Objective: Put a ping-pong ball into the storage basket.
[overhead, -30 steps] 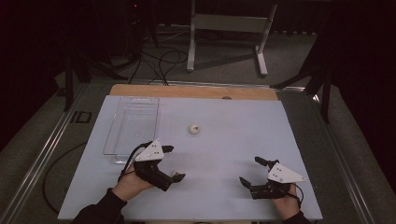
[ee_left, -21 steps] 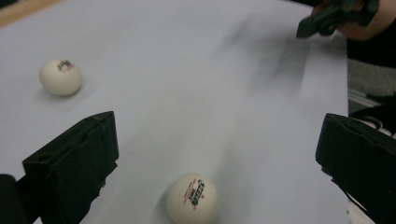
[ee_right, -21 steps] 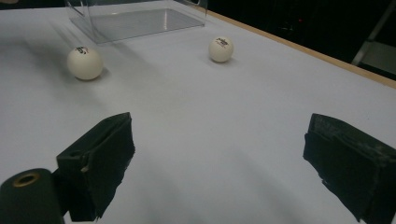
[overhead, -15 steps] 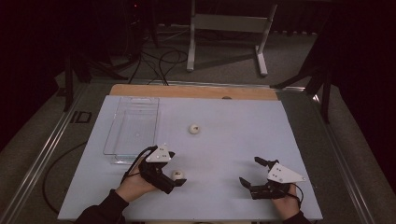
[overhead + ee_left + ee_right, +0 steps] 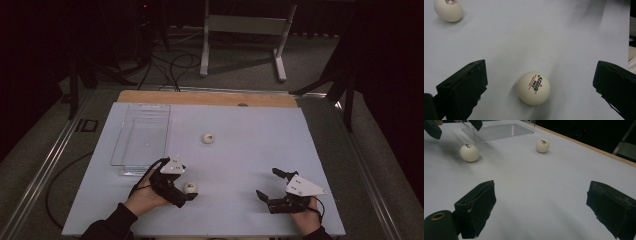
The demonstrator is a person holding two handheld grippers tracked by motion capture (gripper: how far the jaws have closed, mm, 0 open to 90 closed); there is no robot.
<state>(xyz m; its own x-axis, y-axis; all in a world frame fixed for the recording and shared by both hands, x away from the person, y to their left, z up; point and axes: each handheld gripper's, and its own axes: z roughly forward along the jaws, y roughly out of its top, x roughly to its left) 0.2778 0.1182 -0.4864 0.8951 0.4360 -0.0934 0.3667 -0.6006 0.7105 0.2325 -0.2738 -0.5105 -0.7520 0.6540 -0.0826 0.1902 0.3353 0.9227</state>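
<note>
White and within reach, the ball (image 5: 534, 88) sits on the table straight ahead between your left gripper's (image 5: 186, 192) wide-spread jaws, a second ball (image 5: 448, 10) farther off to its left, your right gripper (image 5: 268, 187) spread and idle.

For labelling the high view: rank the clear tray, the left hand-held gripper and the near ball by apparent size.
1. Clear tray, plainly largest.
2. Left hand-held gripper, smaller.
3. Near ball, smallest; it lies between the open jaws.
</note>
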